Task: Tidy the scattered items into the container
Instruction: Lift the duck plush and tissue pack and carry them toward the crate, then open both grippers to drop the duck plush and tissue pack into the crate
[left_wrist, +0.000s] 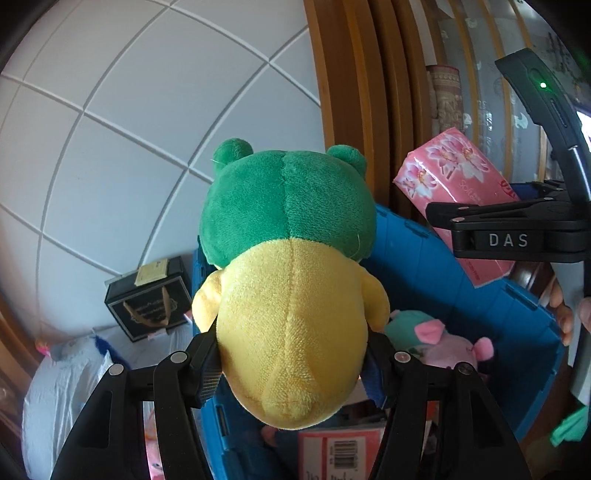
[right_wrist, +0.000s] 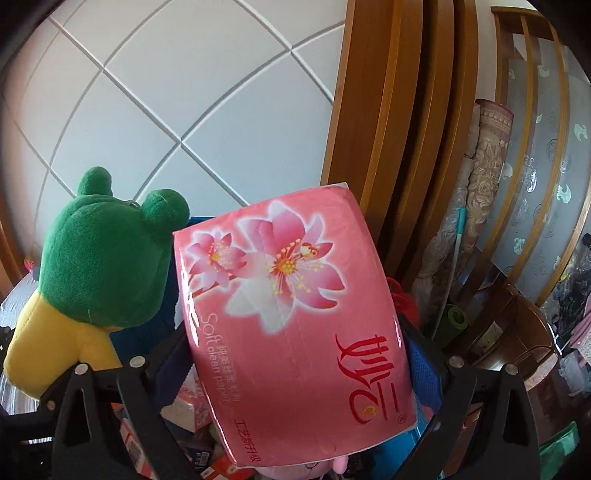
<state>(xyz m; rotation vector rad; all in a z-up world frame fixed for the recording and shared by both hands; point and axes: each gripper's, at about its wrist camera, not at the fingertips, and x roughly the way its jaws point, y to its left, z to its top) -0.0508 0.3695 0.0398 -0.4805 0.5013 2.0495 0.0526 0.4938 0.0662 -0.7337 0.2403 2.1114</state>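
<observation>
Carrying the frog plush, pinched by the left gripper, and the pink tissue pack, clamped in the right gripper, over the blue container, probably needing clearance past its rim before releasing.

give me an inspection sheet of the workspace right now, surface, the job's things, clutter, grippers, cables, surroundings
Surface: no tabletop seen; pale bedding lies at the lower left.
Job's things: green and yellow frog plush and pink tissue pack, both held above the blue bin; a pink plush already lies inside.
Clutter: black box beside the bin.
Grippers: left gripper shut on the frog plush; right gripper shut on the tissue pack.
Cables: nothing seen.
Surroundings: white panelled wall, wooden frame.
</observation>
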